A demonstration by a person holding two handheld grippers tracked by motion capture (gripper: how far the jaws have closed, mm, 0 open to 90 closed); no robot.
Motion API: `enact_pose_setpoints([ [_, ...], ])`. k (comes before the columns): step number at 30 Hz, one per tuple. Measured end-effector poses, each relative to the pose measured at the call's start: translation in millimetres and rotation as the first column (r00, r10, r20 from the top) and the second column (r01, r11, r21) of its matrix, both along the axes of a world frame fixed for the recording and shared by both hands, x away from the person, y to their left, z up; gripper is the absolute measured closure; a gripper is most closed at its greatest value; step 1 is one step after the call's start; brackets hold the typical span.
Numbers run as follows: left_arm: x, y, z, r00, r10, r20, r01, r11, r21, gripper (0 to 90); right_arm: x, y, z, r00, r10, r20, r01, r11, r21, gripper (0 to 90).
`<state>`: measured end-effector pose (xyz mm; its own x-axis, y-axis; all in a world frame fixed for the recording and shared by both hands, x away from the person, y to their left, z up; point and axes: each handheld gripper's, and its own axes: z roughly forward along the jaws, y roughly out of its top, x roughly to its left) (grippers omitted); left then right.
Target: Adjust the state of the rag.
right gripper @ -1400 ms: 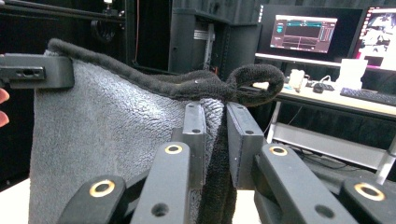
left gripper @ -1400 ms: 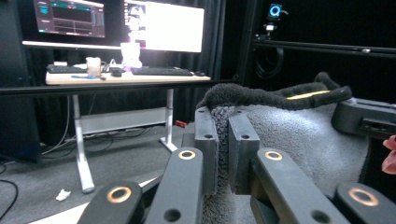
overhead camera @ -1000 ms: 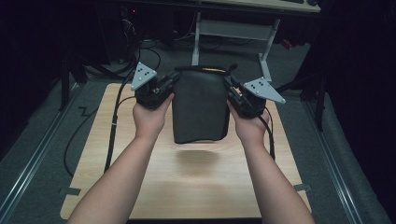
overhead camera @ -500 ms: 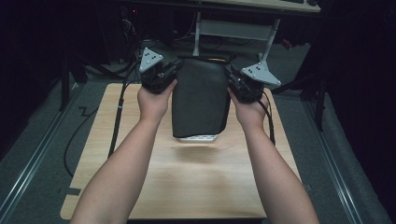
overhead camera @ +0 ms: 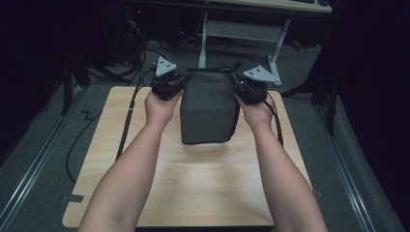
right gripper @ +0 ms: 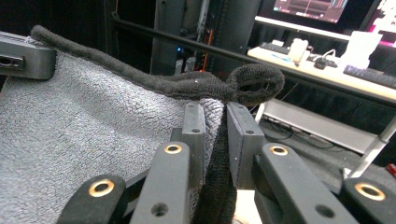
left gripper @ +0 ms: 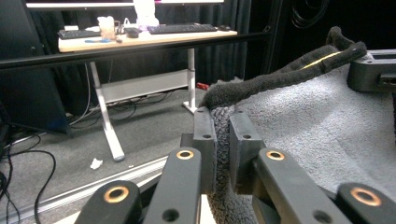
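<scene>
Over the far half of the wooden surface (overhead camera: 193, 183), I hold a dark grey towel (overhead camera: 208, 108) stretched between both hands, its near edge resting on the boards and its far edge lifted toward the back rim, so the cloth slopes down toward me. Holding it taut by its two top corners looks meant to keep the fabric flat and square to the surface, which I judge to be the laying-out step of a fold or a spread. A pale strip shows under the towel's near edge, though I cannot tell whether it is the underside or a label. Beyond the surface stands a white-legged desk (left gripper: 140, 39) with keyboards on it, well apart from the work. My left tongs (overhead camera: 170, 87) are pinched nearly shut on the towel's left corner; in the left gripper view the looped pile is squeezed between the two pads (left gripper: 204, 140), with the dark hem (left gripper: 280, 77) running off toward the other hand. My right tongs (overhead camera: 247, 89) are likewise almost closed on the right corner, where the right gripper view shows a fold of cloth pressed between the pads (right gripper: 194, 126) and a hanging loop (right gripper: 257, 81) of the hem curling just above them. Neither pair touches the surface.
</scene>
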<state>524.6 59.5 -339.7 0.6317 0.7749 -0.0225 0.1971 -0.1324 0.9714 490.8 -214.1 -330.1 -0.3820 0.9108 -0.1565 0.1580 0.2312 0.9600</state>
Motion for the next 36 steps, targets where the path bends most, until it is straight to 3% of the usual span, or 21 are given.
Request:
enact_pose_setpoints([
  [2,1.9,0.0,-10.3,1.0000,-0.003,-0.006,0.003,0.9996,0.029,83.5,3.6,0.1,-9.5,0.9995,0.005,-0.030,-0.006,0.9999,-0.014,79.7],
  [6,4.6,3.4,-32.4,0.9978,-0.011,-0.065,0.012,0.9998,0.013,83.9,6.5,-0.1,-22.9,0.9976,0.017,-0.067,-0.018,0.9996,-0.021,79.8],
  [13,6.1,4.8,-54.3,0.9922,-0.021,-0.122,0.024,0.9995,0.019,84.2,12.1,-2.9,-42.5,0.9906,0.041,-0.130,-0.046,0.9983,-0.035,79.7],
  [16,7.2,6.0,-62.2,0.9891,-0.032,-0.144,0.035,0.9992,0.019,84.2,13.4,-5.0,-49.0,0.9867,0.051,-0.154,-0.056,0.9979,-0.031,79.7],
  [19,7.7,6.6,-67.0,0.9860,-0.039,-0.162,0.042,0.9990,0.014,84.2,14.1,-8.4,-54.0,0.9828,0.063,-0.174,-0.063,0.9980,0.006,79.6],
  [23,6.9,9.8,-76.5,0.9790,-0.054,-0.196,0.047,0.9980,-0.043,84.2,14.0,-12.4,-63.1,0.9777,0.073,-0.197,-0.070,0.9973,0.022,79.4],
  [27,7.4,11.8,-81.5,0.9723,-0.056,-0.227,0.043,0.9972,-0.061,84.2,12.4,-11.6,-75.1,0.9722,0.078,-0.221,-0.077,0.9969,0.013,79.5],
  [30,6.9,15.1,-91.4,0.9636,-0.070,-0.258,0.055,0.9963,-0.067,84.1,11.2,-13.8,-81.0,0.9678,0.090,-0.235,-0.076,0.9946,0.071,79.5],
  [36,5.3,16.6,-101.9,0.9545,-0.087,-0.285,0.058,0.9922,-0.111,84.0,10.3,-16.1,-85.8,0.9631,0.097,-0.251,-0.070,0.9913,0.111,79.5],
])
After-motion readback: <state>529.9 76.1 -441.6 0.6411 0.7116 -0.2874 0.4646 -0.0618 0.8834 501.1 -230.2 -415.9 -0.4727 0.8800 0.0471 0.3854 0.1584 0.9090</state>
